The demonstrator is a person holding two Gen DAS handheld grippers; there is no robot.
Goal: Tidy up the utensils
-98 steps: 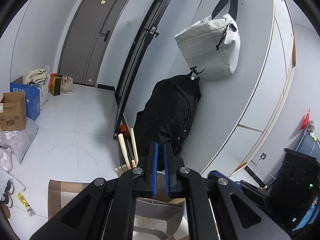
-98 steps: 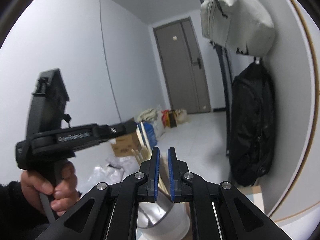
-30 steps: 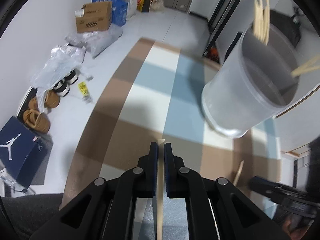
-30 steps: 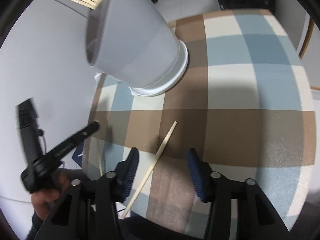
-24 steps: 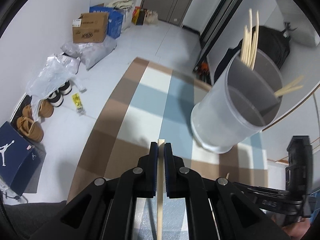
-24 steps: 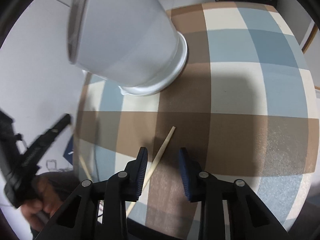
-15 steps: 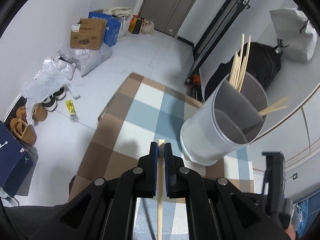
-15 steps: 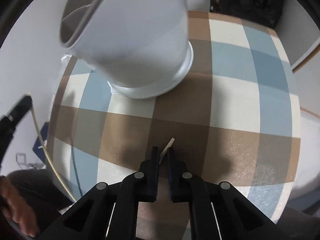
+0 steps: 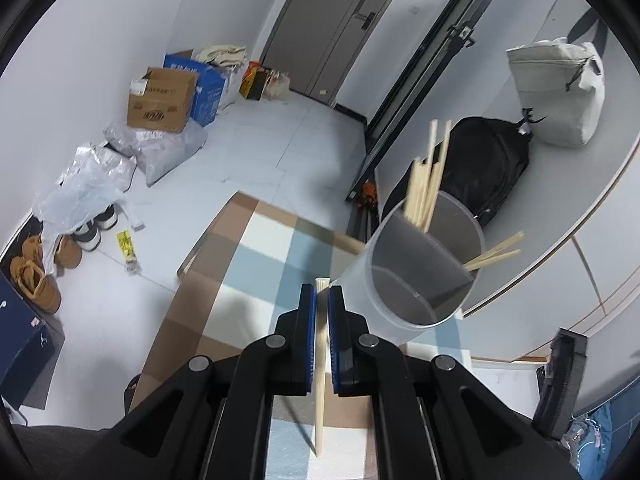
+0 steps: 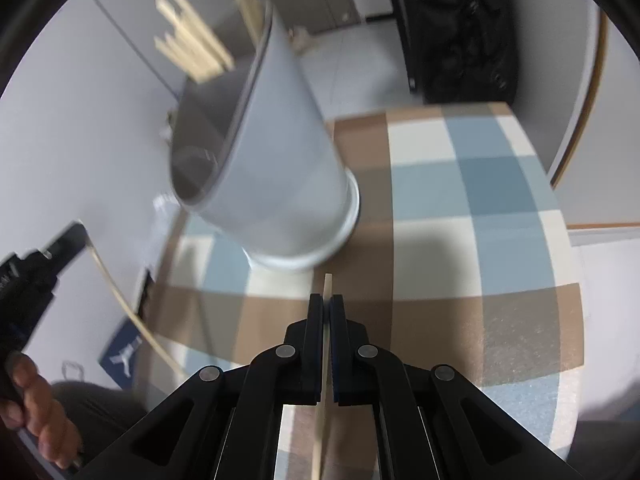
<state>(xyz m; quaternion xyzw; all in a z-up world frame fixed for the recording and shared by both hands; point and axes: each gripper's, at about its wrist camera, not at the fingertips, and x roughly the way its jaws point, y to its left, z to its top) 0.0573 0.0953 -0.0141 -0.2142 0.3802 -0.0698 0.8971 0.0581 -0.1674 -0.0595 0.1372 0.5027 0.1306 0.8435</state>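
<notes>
Left wrist view: the left gripper (image 9: 321,312) clamps a chopstick (image 9: 320,364), the holder (image 9: 420,276) just ahead and right; the right gripper (image 10: 326,320) pinches a second chopstick (image 10: 327,290).

White walls, a pale tiled floor (image 9: 256,152), a grey door (image 9: 320,28) and stacked cardboard boxes (image 9: 160,100)

A white jumping-figure logo stands on the dark blue box (image 10: 124,354) on the floor. Print on the cardboard box (image 9: 160,100) and blue box (image 9: 200,84) is too small to read.
</notes>
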